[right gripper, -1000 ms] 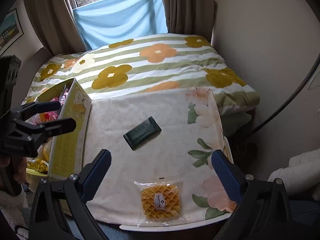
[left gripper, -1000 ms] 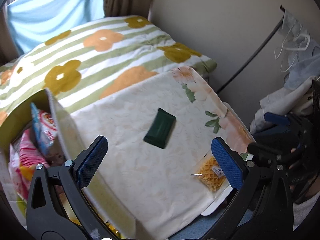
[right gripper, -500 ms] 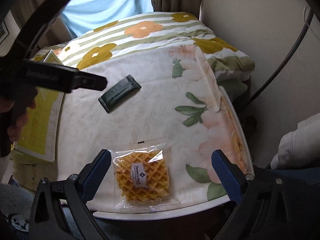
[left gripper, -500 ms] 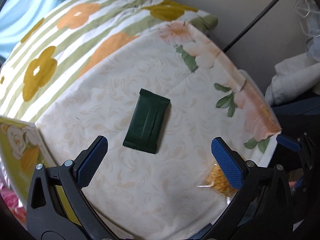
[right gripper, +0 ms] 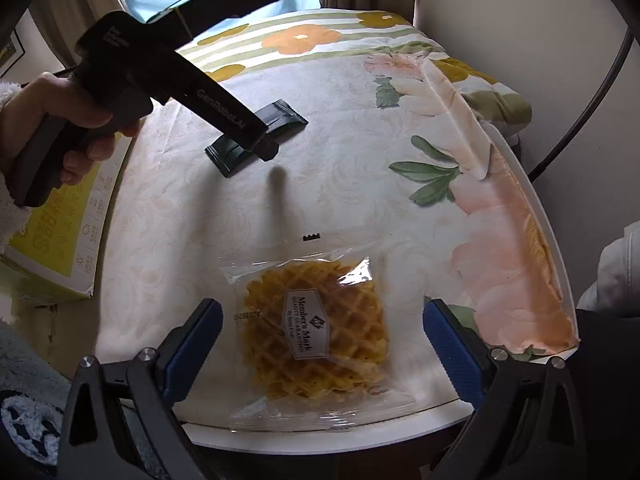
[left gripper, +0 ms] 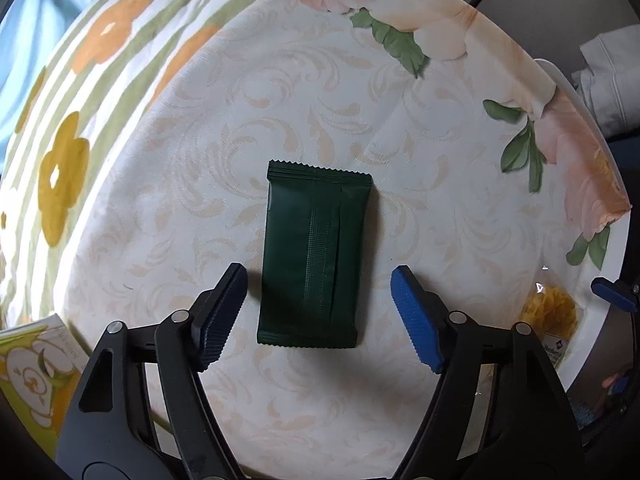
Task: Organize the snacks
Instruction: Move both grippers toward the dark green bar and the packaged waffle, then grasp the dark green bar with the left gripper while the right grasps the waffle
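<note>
A dark green snack packet (left gripper: 316, 256) lies flat on the floral tablecloth (left gripper: 440, 140). My left gripper (left gripper: 320, 312) is open, its blue pads either side of the packet's near end, close above it. The packet also shows in the right wrist view (right gripper: 276, 120), partly hidden by the left gripper body. A clear-wrapped waffle (right gripper: 316, 328) lies near the table's front edge. My right gripper (right gripper: 322, 340) is open and straddles the waffle, just above it. The waffle shows at the right edge of the left wrist view (left gripper: 552, 312).
A yellow-green cardboard box (right gripper: 60, 240) stands against the table's left side, also in the left wrist view (left gripper: 32, 368). A striped flower blanket (right gripper: 304, 36) covers the bed behind. The white table rim (right gripper: 532, 200) curves along the right. A small black scrap (right gripper: 311, 237) lies beyond the waffle.
Both grippers have come down and forward: the left one now brackets the green packet with narrower jaws, the right one now brackets the waffle.
</note>
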